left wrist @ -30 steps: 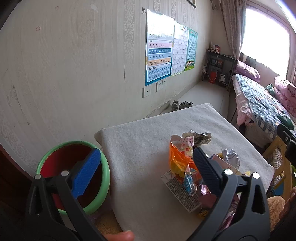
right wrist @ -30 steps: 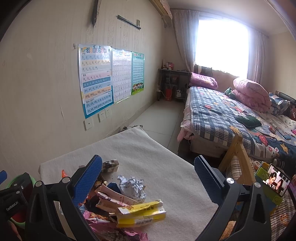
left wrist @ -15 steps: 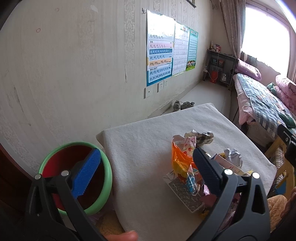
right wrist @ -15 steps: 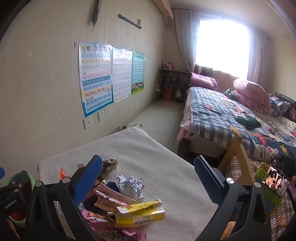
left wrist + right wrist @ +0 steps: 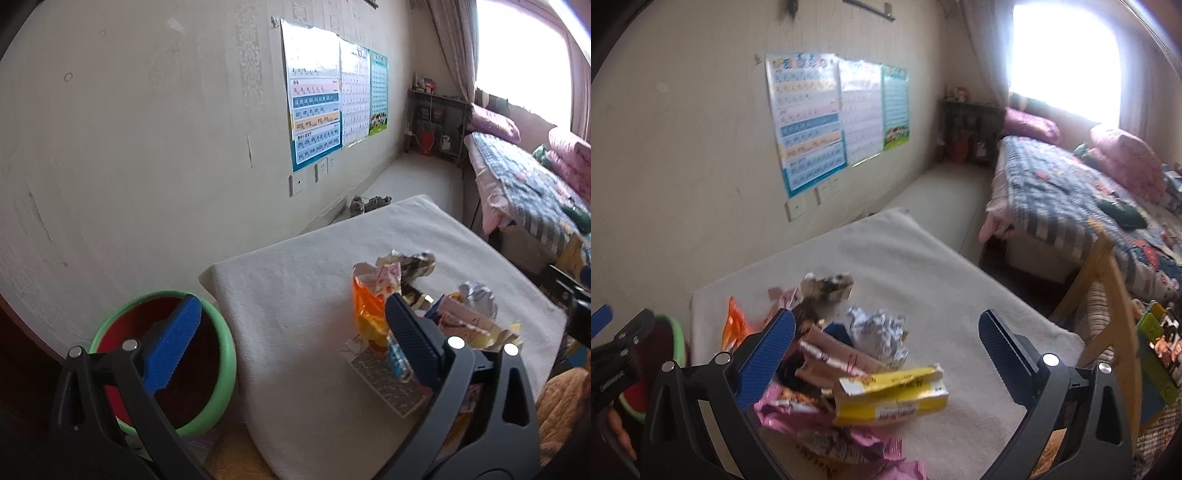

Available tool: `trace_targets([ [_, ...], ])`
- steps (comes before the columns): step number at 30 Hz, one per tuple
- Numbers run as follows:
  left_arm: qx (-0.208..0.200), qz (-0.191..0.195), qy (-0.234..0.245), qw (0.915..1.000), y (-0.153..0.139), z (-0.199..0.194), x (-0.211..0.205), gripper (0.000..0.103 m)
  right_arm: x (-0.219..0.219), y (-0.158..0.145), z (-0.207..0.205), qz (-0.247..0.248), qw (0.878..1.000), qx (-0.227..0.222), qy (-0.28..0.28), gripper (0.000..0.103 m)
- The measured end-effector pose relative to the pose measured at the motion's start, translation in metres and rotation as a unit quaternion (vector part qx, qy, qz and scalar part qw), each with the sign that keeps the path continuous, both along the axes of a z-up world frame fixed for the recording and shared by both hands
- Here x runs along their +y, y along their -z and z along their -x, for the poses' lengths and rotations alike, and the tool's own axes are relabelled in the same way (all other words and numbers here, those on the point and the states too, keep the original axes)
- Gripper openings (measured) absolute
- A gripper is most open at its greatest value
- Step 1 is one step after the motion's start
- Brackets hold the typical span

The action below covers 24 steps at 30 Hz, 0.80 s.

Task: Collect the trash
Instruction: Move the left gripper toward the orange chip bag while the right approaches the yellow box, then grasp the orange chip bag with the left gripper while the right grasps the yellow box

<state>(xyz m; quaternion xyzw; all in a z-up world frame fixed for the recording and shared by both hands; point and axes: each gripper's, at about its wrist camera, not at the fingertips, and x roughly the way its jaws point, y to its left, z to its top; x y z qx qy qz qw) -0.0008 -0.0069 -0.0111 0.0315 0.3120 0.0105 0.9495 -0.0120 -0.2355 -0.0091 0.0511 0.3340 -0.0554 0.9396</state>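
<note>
Both claws wide open, empty: right claw (image 5: 886,328) now nearer, lower over trash pile (image 5: 849,369) on counter (image 5: 923,266); left claw (image 5: 291,321) shifted little, left of pile, by green-rimmed bin (image 5: 221,354). First pickup seemingly imminent.

Home bedroom: bed (image 5: 1071,206) (pillows (image 5: 1030,125))

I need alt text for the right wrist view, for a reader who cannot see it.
The open right gripper hovers over a pile of wrappers, with a torn yellow carton nearest, on a white cloth-covered table. A green-rimmed bin stands at the left; a bed lies behind.
</note>
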Motion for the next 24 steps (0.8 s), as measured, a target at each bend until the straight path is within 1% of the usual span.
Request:
trace_targets([
  [2, 0.005, -0.016, -0.007, 0.9998, 0.005, -0.003, 0.0, 0.097, 0.005, 0.011, 0.001, 0.003, 0.999, 0.029, -0.036, 0.096],
  [4, 0.01, -0.029, -0.015, 0.9994, 0.012, -0.007, 0.001, 0.097, 0.011, 0.025, 0.005, -0.006, 0.996, 0.057, -0.072, 0.096],
  [5, 0.017, -0.01, -0.011, 0.9997, 0.016, -0.009, 0.001, 0.097, 0.014, 0.033, 0.007, -0.012, 0.994, 0.07, -0.086, 0.096],
  [6, 0.039, -0.006, 0.0, 0.9992, 0.022, -0.014, 0.001, 0.097, 0.019, 0.043, 0.008, -0.019, 0.991, 0.088, -0.1, 0.096],
  [7, 0.063, -0.008, 0.017, 0.9979, 0.027, -0.019, -0.001, 0.097, 0.021, 0.049, 0.007, -0.024, 0.989, 0.099, -0.107, 0.09],
  [8, 0.074, 0.006, 0.035, 0.9966, 0.031, -0.021, -0.003, 0.095, 0.023, 0.056, 0.006, -0.033, 0.987, 0.113, -0.111, 0.085],
  [9, 0.081, 0.018, 0.051, 0.9952, 0.033, -0.024, -0.007, 0.094, 0.022, 0.064, 0.003, -0.051, 0.984, 0.131, -0.112, 0.085],
  [11, 0.104, 0.026, 0.087, 0.9904, 0.038, -0.032, -0.019, 0.088, 0.016, 0.069, 0.001, -0.083, 0.98, 0.142, -0.108, 0.083],
  [13, 0.113, 0.031, 0.106, 0.9874, 0.042, -0.039, -0.029, 0.082, 0.007, 0.068, 0.001, -0.109, 0.98, 0.137, -0.096, 0.083],
  [14, 0.119, 0.033, 0.114, 0.9857, 0.045, -0.044, -0.035, 0.081, 0.001, 0.067, 0.002, -0.117, 0.981, 0.131, -0.086, 0.083],
  [16, 0.148, 0.046, 0.129, 0.9795, 0.053, -0.056, -0.045, 0.081, -0.01, 0.064, 0.002, -0.128, 0.982, 0.122, -0.068, 0.083],
  [17, 0.145, 0.05, 0.134, 0.9791, 0.057, -0.06, -0.051, 0.081, -0.016, 0.062, -0.001, -0.131, 0.982, 0.121, -0.058, 0.083],
  [18, 0.158, 0.053, 0.141, 0.976, 0.064, -0.065, -0.057, 0.081, -0.02, 0.062, -0.004, -0.134, 0.982, 0.122, -0.052, 0.083],
  [19, 0.176, 0.054, 0.145, 0.9723, 0.07, -0.069, -0.061, 0.078, -0.024, 0.063, -0.007, -0.139, 0.981, 0.126, -0.047, 0.083],
  [20, 0.188, 0.058, 0.147, 0.9693, 0.074, -0.071, -0.063, 0.068, -0.027, 0.065, -0.011, -0.145, 0.979, 0.132, -0.044, 0.084],
  [21, 0.2, 0.068, 0.151, 0.9658, 0.074, -0.069, -0.062, 0.063, -0.029, 0.069, -0.015, -0.158, 0.976, 0.142, -0.043, 0.085],
  [22, 0.2, 0.068, 0.153, 0.9654, 0.077, -0.071, -0.062, 0.058, -0.031, 0.069, -0.017, -0.168, 0.974, 0.149, -0.041, 0.086],
  [24, 0.199, 0.073, 0.153, 0.9653, 0.075, -0.067, -0.06, 0.052, -0.035, 0.071, -0.02, -0.193, 0.968, 0.156, -0.031, 0.086],
])
